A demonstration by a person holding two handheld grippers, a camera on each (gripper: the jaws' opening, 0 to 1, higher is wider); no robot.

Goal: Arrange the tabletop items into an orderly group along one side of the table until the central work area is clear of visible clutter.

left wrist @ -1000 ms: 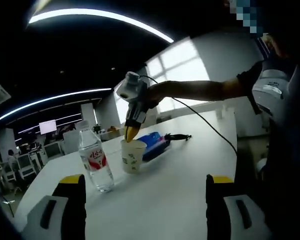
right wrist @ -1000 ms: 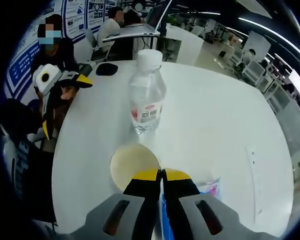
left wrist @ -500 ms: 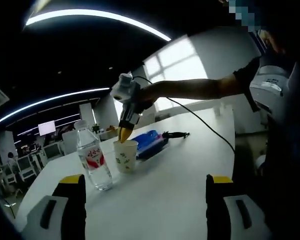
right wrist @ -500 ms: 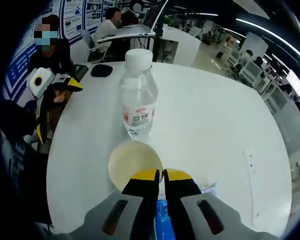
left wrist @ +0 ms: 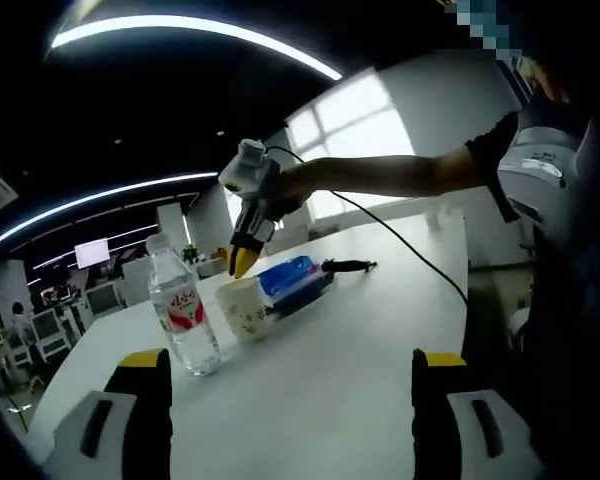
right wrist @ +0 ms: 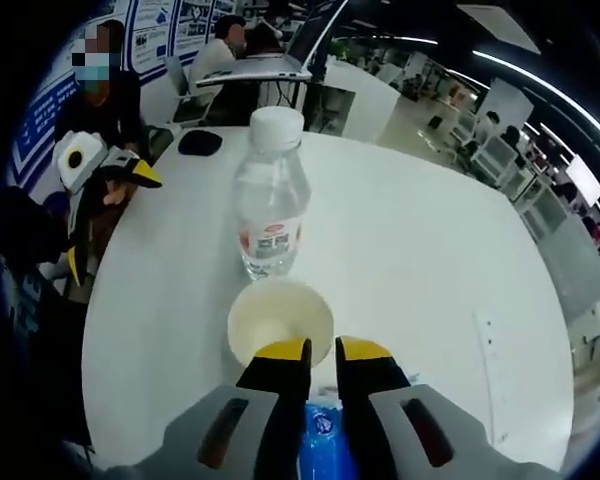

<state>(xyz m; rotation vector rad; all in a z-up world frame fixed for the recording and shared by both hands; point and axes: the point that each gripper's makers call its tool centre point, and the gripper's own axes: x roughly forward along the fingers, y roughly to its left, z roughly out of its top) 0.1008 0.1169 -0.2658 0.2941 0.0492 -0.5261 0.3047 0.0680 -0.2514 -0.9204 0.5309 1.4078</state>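
**Right gripper parting above the paper cup**

You are holding the right gripper (right wrist: 320,347) just above the near rim of the paper cup (right wrist: 279,320), and its yellow-tipped fingers (right wrist: 278,352) are standing slightly apart, with a narrow gap between them and nothing in it. The cup is standing upright on the white desk (right wrist: 420,250), open mouth up, just in front of the water bottle (right wrist: 270,195), the two close together but not clearly touching. A blue packet (right wrist: 320,450) is showing low between the fingers, beneath the gripper.

In the left gripper view, you are keeping the left gripper (left wrist: 290,400) low over the near part of the desk (left wrist: 360,330), its fingers (left wrist: 145,400) spread wide and released, gripping nothing. Ahead of it the bottle (left wrist: 182,315), the cup (left wrist: 243,308) and the blue packet (left wrist: 292,280) are sitting in a row, with a dark object (left wrist: 348,266) lying just past the packet. Your right gripper (left wrist: 244,262) is hanging over the cup there, tips pointing down at its rim.
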